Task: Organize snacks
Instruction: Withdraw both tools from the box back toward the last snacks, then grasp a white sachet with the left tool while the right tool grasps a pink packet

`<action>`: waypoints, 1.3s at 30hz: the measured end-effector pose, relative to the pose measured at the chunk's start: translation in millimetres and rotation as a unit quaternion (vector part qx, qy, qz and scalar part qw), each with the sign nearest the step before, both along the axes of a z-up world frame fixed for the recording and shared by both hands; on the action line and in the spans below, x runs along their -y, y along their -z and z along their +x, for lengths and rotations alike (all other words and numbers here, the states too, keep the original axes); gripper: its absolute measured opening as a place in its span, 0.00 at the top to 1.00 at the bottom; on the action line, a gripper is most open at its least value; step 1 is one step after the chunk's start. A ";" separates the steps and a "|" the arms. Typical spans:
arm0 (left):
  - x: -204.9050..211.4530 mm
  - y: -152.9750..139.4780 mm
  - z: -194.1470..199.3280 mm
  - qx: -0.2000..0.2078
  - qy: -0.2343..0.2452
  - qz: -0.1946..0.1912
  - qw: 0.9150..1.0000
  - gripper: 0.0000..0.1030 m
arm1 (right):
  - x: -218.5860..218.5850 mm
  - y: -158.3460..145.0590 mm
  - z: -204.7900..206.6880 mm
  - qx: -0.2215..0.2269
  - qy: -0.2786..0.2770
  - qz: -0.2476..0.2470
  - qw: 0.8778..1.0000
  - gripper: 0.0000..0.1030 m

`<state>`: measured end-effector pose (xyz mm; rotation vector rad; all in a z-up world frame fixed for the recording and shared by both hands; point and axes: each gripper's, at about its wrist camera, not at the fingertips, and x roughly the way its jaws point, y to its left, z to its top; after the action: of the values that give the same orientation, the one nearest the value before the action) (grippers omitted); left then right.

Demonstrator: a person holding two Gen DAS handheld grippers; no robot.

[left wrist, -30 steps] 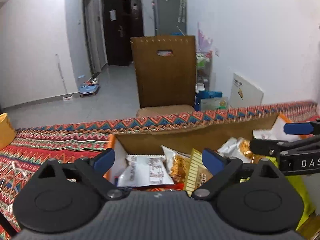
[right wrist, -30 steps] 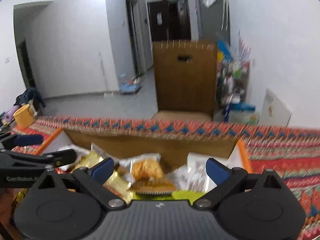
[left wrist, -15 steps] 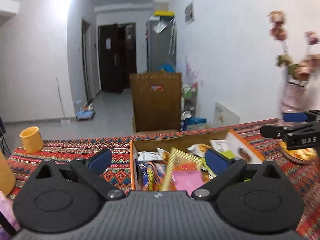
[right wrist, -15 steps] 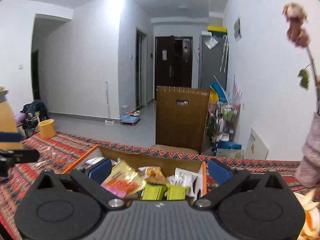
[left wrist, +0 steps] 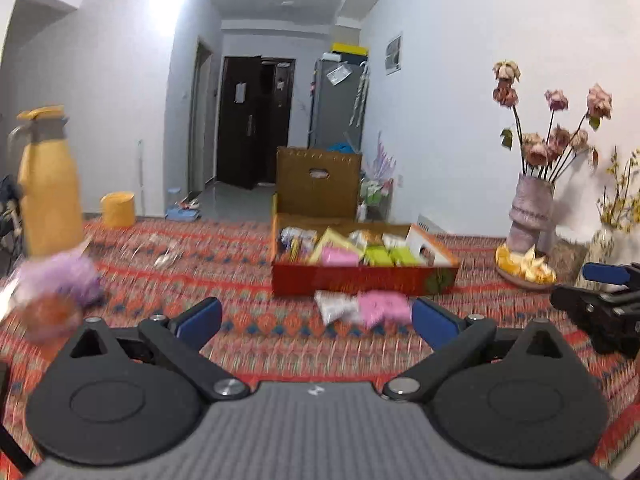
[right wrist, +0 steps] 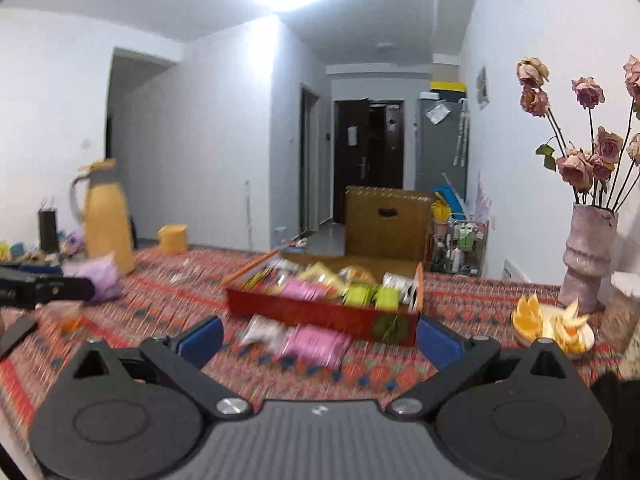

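Snacks (left wrist: 352,250) fill a red box (left wrist: 362,280) on the patterned bench (left wrist: 248,280), well ahead of both pairs of jaws, and a pink packet (left wrist: 384,307) and a silver packet (left wrist: 334,306) lie on the cloth just in front of the box, between it and the jaws. Left gripper (left wrist: 316,318) and right gripper (right wrist: 318,338) both have their jaws spread wide, having just finished opening, with nothing between them. A vase (right wrist: 588,258) stands off to the right.
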<state>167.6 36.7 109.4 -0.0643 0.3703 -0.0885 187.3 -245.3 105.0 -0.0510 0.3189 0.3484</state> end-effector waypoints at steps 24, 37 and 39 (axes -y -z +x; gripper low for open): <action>-8.3 99.1 -68.5 -0.114 -0.024 0.014 0.993 0.00 | -16.2 107.4 -76.7 -0.136 0.007 -0.008 0.991 0.00; -9.8 85.4 11.8 -0.110 -0.011 0.022 0.994 0.00 | -23.5 86.3 16.9 -0.128 0.006 -0.022 0.992 0.00; -9.0 83.6 30.4 -0.106 -0.008 0.026 0.994 0.00 | -27.4 83.5 40.8 -0.125 0.007 -0.040 0.991 0.00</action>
<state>198.0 45.7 25.8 -0.0256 0.5847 -0.0562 228.2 -217.9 21.5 -0.0849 0.5818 0.3282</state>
